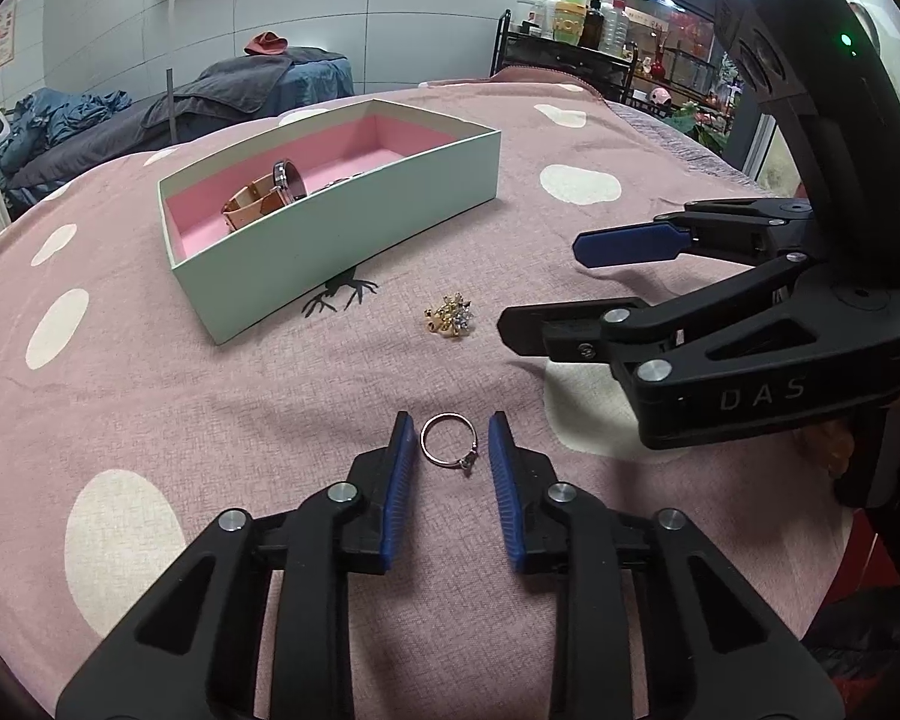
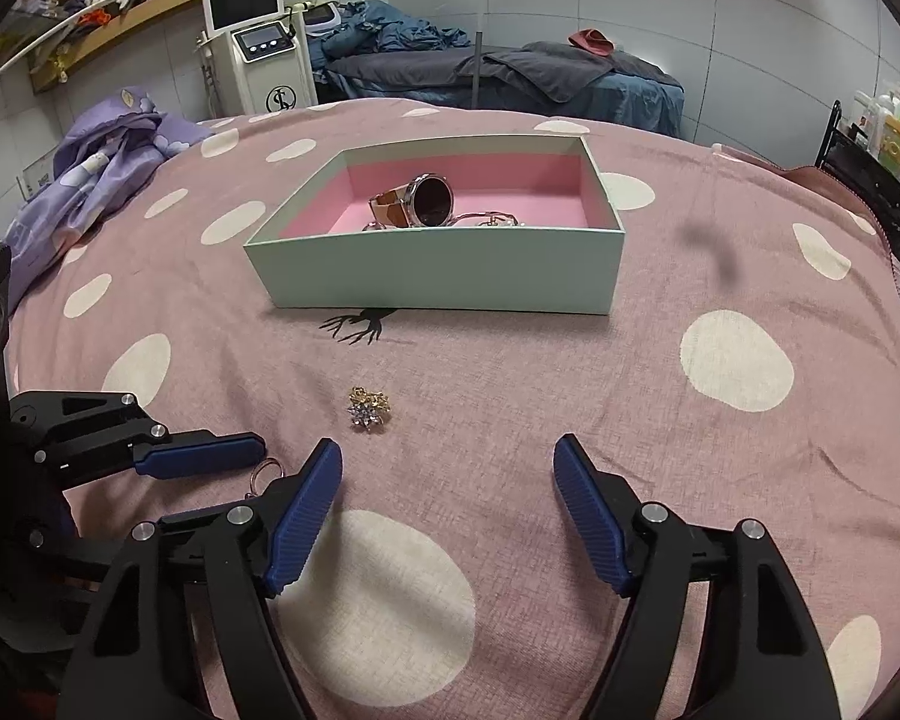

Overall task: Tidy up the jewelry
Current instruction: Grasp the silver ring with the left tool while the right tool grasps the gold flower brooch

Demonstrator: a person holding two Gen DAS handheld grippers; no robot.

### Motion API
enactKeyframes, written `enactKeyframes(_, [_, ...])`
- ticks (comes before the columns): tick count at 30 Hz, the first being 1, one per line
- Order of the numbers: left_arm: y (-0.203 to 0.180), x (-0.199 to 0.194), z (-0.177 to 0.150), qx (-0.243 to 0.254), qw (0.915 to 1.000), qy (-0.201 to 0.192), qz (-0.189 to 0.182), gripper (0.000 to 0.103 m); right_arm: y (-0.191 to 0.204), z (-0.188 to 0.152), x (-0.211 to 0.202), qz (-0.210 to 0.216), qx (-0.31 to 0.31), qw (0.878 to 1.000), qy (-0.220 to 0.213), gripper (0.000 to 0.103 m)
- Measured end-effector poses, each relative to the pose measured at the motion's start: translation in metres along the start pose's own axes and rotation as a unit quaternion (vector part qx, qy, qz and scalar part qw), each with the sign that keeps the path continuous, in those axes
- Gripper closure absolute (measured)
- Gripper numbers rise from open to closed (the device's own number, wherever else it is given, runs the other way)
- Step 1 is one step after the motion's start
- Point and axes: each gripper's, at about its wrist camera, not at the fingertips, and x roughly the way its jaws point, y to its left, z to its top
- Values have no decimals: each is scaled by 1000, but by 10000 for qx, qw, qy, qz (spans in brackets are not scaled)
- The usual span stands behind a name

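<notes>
Before the green box (image 1: 342, 240), your left gripper (image 1: 450, 450) has its jaws spread around the ring (image 1: 449, 441), not touching; your right gripper (image 2: 447, 516) jaws stand spread, empty.

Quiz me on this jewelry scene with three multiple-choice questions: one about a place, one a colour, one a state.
1. Where does the thin silver ring lie?
A in the box
B on the cloth between the left gripper's blue pads
C on a shelf

2. What colour lines the pale green cardboard box?
A pink
B black
C yellow

3. The right gripper is:
A clamping a watch
B open and empty
C holding the ring

Answers: B, the ring rests between the pads; A, pink shows inside; B, only cloth lies between its fingers.
</notes>
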Motion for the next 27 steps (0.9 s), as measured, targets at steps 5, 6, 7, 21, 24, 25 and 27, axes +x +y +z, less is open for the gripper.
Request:
enactKeyframes(5, [0,-1,-1,2,10000,-12,-6,83,7,6,9,173,-66,9998,111,42])
enactKeyframes(6, [0,-2,-1,4,10000,-13,-8,83,8,7,10,190,-83,9997,132,45])
enactKeyframes(7, [0,-2,-1,6,10000,-14,-6,83,10,8,12,202,-108,9996,151,46])
enactKeyframes(21, [5,-4,-3,-52,10000,-40,60,83,22,16,26,257,-346,9986,304,82])
enactKeyframes(24, [8,-5,-2,-85,9999,-38,87,83,22,16,25,277,-317,9987,301,86])
enactKeyframes(25, [8,-5,-2,-89,9999,-39,101,83,22,16,25,276,-321,9987,300,86])
enactKeyframes(27, [10,-6,-3,-94,9999,-35,126,83,22,15,24,272,-328,9987,294,86])
